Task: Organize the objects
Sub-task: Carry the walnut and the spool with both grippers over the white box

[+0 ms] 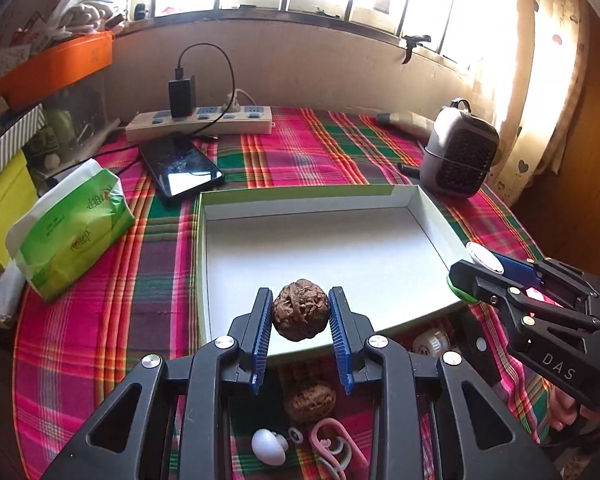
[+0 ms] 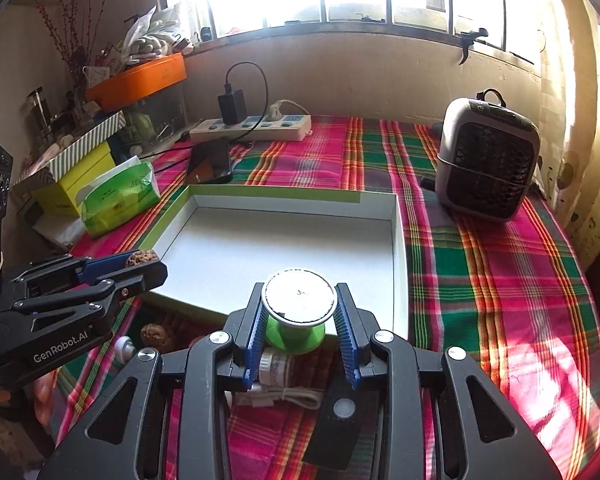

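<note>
The left hand-held gripper [image 1: 300,316] is clamped on a walnut [image 1: 300,309] above the near edge of the white tray [image 1: 340,240]; the right hand-held gripper [image 2: 299,312] is clamped on a green-based round mirror [image 2: 298,298] over the tray's near right corner.

Colours on the plaid table, window side

The tablecloth [image 1: 300,152] was plaid in pink, green, red and yellow. The shallow box [image 1: 432,216] was white inside with a lime-green rim. The walnut [image 1: 299,309] was dark brown; both grippers were black with blue ribbed pads [image 1: 262,332]. The spool [image 2: 296,334] was bright green with a white, silver-rimmed top. The tissue pack [image 1: 72,232] was green and white, the power strip [image 1: 200,122] cream with blue sockets, its charger [image 1: 182,96] black. The fan [image 2: 486,160] was grey with a black grille; the tray [image 1: 52,68] on the shelf was orange.
</note>
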`<state>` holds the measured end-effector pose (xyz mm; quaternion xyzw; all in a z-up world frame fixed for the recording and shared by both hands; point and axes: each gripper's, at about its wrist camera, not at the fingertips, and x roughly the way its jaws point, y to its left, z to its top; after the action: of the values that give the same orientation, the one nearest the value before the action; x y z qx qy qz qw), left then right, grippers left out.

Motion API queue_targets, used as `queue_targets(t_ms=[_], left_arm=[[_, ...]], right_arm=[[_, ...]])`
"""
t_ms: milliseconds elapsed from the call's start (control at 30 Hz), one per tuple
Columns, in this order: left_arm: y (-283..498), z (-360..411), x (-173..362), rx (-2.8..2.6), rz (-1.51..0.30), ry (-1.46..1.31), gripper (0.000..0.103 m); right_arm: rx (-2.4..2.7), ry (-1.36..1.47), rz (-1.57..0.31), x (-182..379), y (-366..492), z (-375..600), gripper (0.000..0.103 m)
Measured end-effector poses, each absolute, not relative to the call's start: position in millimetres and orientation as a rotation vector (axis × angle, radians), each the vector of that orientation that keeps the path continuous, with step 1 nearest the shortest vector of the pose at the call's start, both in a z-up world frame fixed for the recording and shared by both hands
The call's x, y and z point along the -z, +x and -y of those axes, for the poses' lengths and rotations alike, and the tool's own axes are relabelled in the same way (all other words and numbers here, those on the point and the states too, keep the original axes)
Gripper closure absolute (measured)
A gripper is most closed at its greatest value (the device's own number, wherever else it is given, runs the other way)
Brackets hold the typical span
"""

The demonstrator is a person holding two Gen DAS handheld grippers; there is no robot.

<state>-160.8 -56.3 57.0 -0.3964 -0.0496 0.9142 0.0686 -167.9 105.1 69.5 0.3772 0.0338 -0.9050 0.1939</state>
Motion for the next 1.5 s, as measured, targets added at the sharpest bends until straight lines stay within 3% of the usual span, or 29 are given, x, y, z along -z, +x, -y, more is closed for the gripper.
queue_targets(t_ms=[767, 1500], left_arm=[[-255.1, 70.3, -37.8, -2.754, 0.103, -1.297, 0.077], [-273.2, 70.5, -21.2, -2.744, 0.099, -1.346, 0.077]], right_arm=[[2.553, 1.19, -0.128, -44.7, -272.7, -107.2, 0.069], [2.538, 1.207, -0.181, -30.5, -285.5, -99.3, 0.069]])
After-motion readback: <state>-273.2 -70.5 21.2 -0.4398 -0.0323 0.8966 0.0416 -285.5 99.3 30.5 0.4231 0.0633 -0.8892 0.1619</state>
